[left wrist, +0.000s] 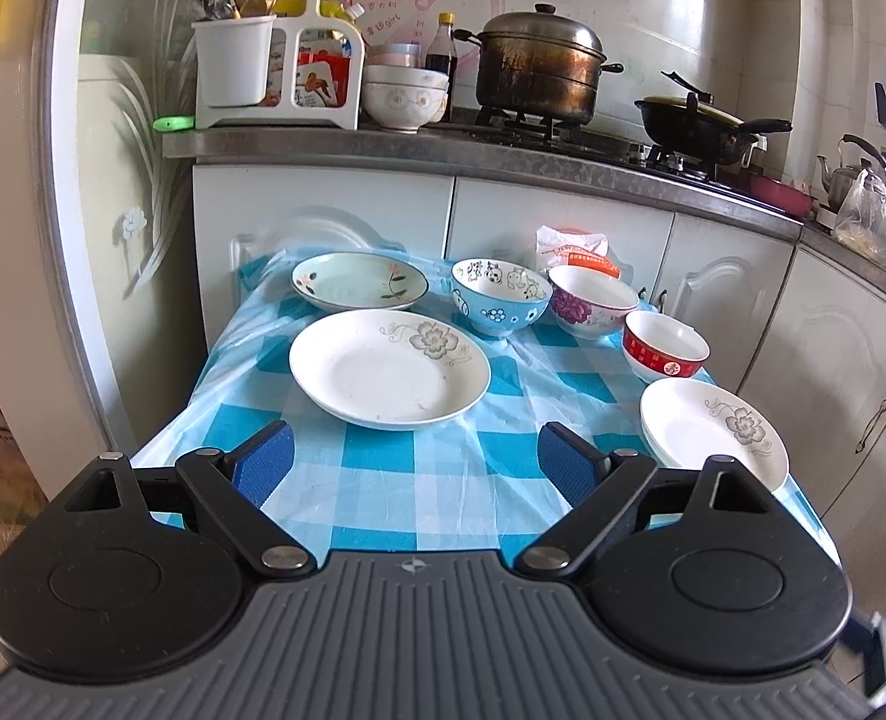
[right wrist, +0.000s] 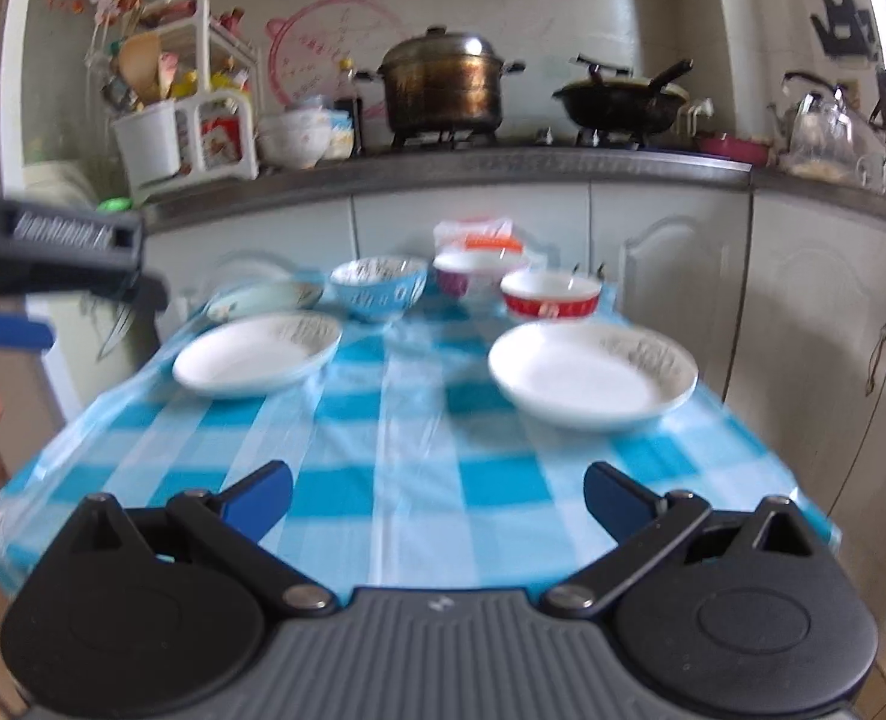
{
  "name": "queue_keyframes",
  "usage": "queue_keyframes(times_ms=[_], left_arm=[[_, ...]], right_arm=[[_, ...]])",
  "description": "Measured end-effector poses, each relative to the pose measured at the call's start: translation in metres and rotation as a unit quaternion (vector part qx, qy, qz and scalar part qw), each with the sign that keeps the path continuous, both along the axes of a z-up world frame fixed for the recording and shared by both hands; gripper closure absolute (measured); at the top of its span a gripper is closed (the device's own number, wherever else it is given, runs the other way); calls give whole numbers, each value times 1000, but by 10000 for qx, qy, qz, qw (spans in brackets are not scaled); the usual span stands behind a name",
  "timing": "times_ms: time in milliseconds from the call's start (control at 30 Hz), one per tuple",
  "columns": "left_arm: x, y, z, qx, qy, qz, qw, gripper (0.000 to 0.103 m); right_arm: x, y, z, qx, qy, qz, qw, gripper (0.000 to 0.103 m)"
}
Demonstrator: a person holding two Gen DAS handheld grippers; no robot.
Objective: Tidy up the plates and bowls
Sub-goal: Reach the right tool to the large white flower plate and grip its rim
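On the blue checked table (left wrist: 383, 480) lie two white flowered plates, one at the left (left wrist: 389, 367) (right wrist: 257, 354) and one at the right (left wrist: 713, 432) (right wrist: 593, 373). A pale green plate (left wrist: 359, 281) (right wrist: 263, 300) sits behind the left one. Along the far edge stand a blue bowl (left wrist: 499, 295) (right wrist: 378, 288), a purple flowered bowl (left wrist: 590, 300) (right wrist: 473, 273) and a red bowl (left wrist: 664, 347) (right wrist: 550, 295). My left gripper (left wrist: 413, 462) is open and empty over the near table. My right gripper (right wrist: 437, 498) is open and empty, too.
A counter (left wrist: 503, 150) runs behind the table with a steel pot (left wrist: 539, 66), a black wok (left wrist: 701, 120), a utensil rack (left wrist: 275, 60) and stacked bowls (left wrist: 404, 90). A plastic bag (left wrist: 575, 249) lies at the table's far edge. The left gripper's body (right wrist: 53, 258) shows at the right view's left edge.
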State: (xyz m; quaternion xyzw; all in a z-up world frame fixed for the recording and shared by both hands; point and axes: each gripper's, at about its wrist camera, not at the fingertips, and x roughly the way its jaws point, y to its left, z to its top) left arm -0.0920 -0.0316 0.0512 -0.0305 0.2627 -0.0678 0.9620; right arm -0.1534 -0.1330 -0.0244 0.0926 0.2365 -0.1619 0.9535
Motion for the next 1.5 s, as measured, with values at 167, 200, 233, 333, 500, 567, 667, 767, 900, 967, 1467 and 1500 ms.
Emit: queue_keyframes(times_ms=[167, 200, 233, 333, 500, 567, 667, 767, 900, 967, 1467, 1500], left_arm=[[4, 2, -3, -52, 38, 4, 10000, 0], [5, 3, -3, -65, 37, 6, 10000, 0], [5, 3, -4, -80, 41, 12, 10000, 0], [9, 5, -6, -130, 83, 37, 9999, 0], [15, 7, -11, -194, 137, 83, 9997, 0], [18, 7, -14, -212, 187, 100, 9996, 0], [24, 7, -19, -187, 242, 102, 9995, 0], [29, 10, -26, -281, 204, 66, 9994, 0], [36, 14, -34, -416, 115, -43, 9991, 0], [40, 16, -39, -517, 134, -132, 9985, 0], [56, -15, -56, -879, 458, -775, 9920, 0], [56, -19, -57, -864, 459, -835, 9917, 0]], right_arm=[[-9, 3, -18, 477, 361, 274, 9978, 1], [-12, 3, -21, 610, 417, 324, 9967, 1], [-15, 3, -24, 759, 446, 391, 9953, 1], [-19, 7, -29, 1093, 579, 605, 9905, 1], [-14, 26, -32, 1096, 923, 1429, 9793, 1], [-9, 31, -35, 859, 1087, 1494, 9790, 1], [-3, 33, -40, 714, 1376, 1482, 9767, 1], [-4, 28, -36, 389, 1282, 1278, 9827, 1], [-8, -3, -22, -24, 767, 381, 9963, 1], [-12, -24, -16, -77, 354, -55, 9993, 1], [30, -138, 8, -344, -682, -1441, 9866, 1], [36, -145, 8, -251, -726, -1435, 9867, 1]])
